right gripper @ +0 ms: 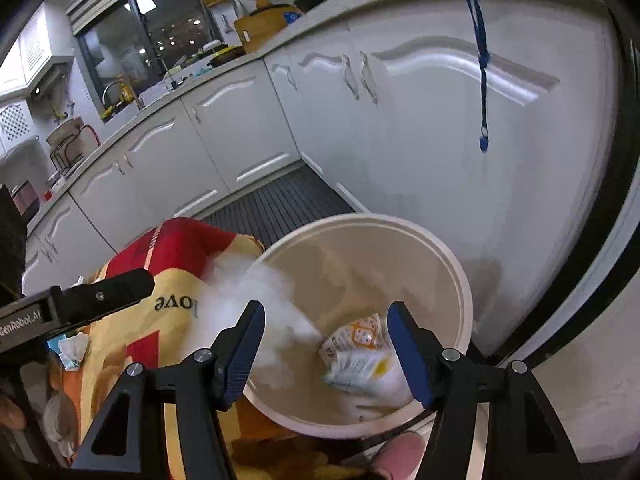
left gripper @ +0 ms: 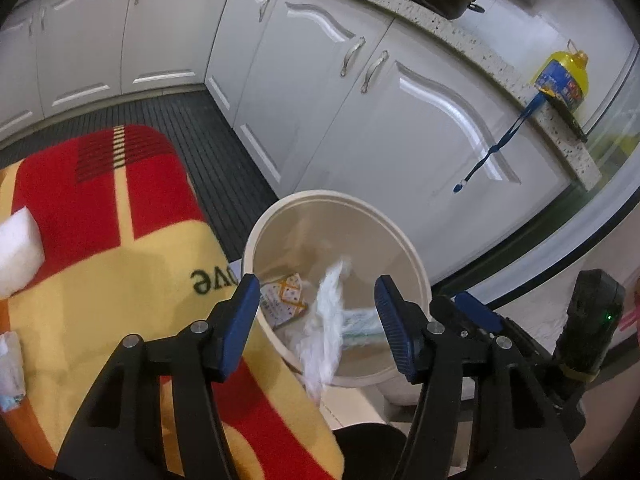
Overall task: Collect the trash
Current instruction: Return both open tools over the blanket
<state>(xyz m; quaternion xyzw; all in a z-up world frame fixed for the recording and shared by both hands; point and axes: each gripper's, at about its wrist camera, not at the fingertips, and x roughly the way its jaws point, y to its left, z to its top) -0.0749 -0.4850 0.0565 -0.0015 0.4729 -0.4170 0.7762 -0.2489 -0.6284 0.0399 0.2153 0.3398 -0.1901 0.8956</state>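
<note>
Two spread claws over round cream plastic bin (left gripper: 400, 236): left gripper (left gripper: 316, 320) and right gripper (right gripper: 324, 348) hold nothing. White crumpled tissue (left gripper: 324, 320) sits loose between left jaws, long axis pointing down into bin. Printed yellow-white wrapper (right gripper: 360, 344) lies inside. White foam block (left gripper: 18, 252) lies on blanket, off left, left hand nearer.

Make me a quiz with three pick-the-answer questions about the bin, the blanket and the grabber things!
1. Where is the trash bin? A) beside the blanket B) on the counter C) inside a cupboard
2. What colours is the blanket? A) green and white B) red and yellow C) black
3. How is the left gripper? A) shut on a cup B) open C) shut on paper

Answers: 1 A, the bin's rim meets the blanket's edge; 2 B, red blocks on yellow; 3 B, its pads stand apart while a white tissue drops over the bin.
</note>
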